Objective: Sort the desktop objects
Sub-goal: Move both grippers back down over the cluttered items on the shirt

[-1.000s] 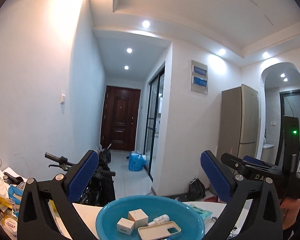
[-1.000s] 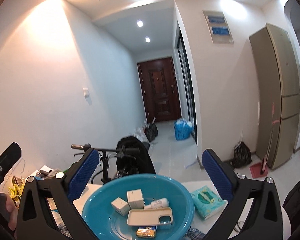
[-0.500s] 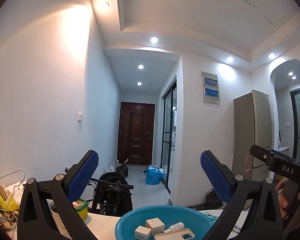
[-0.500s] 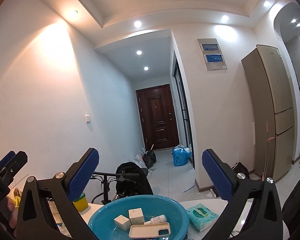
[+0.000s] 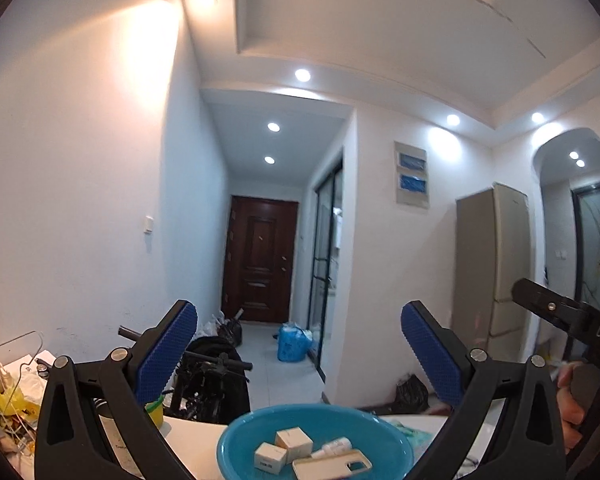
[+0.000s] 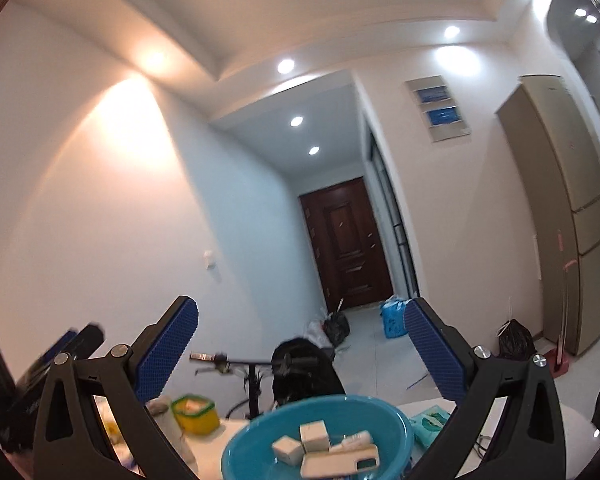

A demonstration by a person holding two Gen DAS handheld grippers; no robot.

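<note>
Nearest each lens, both tools are standing with their blue pads spread wide and nothing between them: the left gripper [image 5: 299, 354] and the right gripper [image 6: 301, 350] are both hanging above the table, tilted up toward the room. Just below and ahead of them, a blue basin [image 5: 236, 446] is sitting on the white table [image 5: 196, 440], and inside it two small white boxes [image 5: 294, 442] are lying side by side, touching, with a small white tube [image 5: 336, 446] and a pale phone case [image 5: 332, 467] resting next to them. To the right of the basin a teal tissue pack [image 6: 430, 426] is lying on the table, and to the left a yellow container with a green rim [image 6: 194, 414] is standing near a heap of bags and papers [image 5: 4, 400]. At the right edge of the left view, a hand [image 5: 572, 404] is gripping the other tool's black handle. Beyond the table edge a black bicycle [image 6: 260, 368] is leaning, and farther down the hallway a blue bag [image 5: 292, 342] is sitting on the floor before a dark wooden door [image 5: 260, 258]. A tall refrigerator [image 5: 490, 272] is standing at the right.
</note>
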